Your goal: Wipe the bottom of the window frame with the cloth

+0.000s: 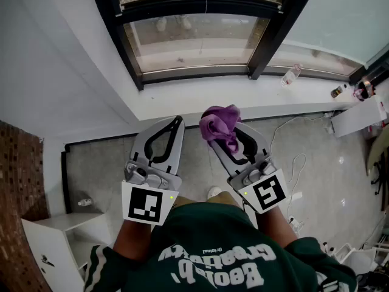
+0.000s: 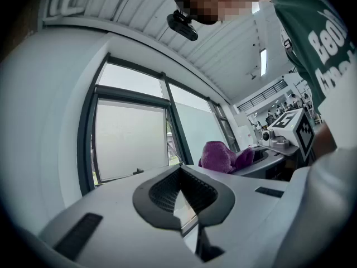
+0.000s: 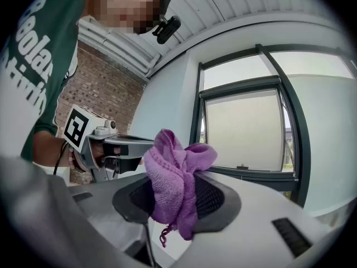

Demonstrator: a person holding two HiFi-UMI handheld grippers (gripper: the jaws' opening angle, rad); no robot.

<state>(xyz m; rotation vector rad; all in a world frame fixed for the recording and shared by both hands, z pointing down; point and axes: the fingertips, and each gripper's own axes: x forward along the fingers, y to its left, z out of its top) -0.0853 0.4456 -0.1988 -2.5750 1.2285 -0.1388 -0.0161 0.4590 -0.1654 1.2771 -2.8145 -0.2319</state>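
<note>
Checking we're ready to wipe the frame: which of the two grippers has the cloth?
The right gripper: the purple cloth is pinched between its jaws. The left gripper has its jaws together on nothing.

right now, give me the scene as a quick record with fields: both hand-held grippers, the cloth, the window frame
left hand-held gripper: jaws together, nothing between them
right hand-held gripper: jaws clamped on the cloth
purple cloth: bunched, sticking up out of the right jaws, a loose end hanging below
window frame bottom: black, ahead of both grippers, cloth not on it yet
white sill: between the grippers and the frame
task state: wiping not begun, judging by the cloth held clear of the frame
</note>
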